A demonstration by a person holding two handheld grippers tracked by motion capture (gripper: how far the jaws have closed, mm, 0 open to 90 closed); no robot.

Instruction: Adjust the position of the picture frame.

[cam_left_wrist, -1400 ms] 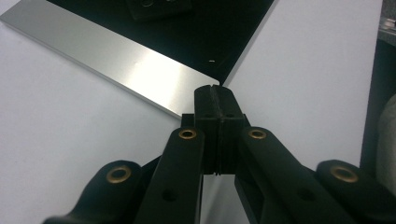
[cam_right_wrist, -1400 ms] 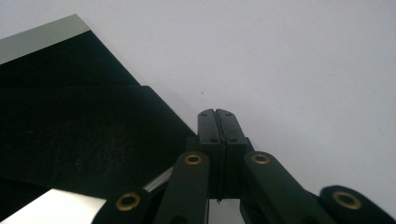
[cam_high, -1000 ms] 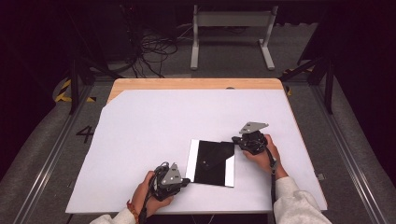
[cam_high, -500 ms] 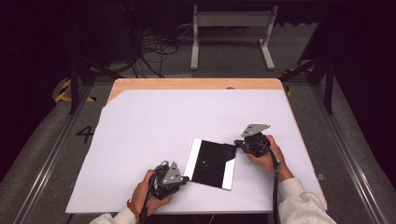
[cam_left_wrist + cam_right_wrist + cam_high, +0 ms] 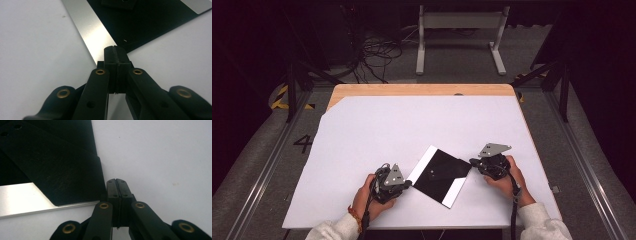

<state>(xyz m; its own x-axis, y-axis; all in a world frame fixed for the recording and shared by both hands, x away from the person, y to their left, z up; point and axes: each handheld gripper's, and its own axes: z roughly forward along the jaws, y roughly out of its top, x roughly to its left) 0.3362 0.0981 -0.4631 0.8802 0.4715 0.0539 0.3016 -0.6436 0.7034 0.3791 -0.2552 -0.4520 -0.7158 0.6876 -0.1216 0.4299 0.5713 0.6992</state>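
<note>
Black, flat square plate with silvery strips along two edges (image 5: 439,176) lies turned like a diamond on the white table sheet (image 5: 412,125), between my grippers. Left gripper (image 5: 115,51), jaws pressed together and empty, noses its near-left corner; right gripper (image 5: 116,182), likewise closed, sits just beside the right corner.
</note>
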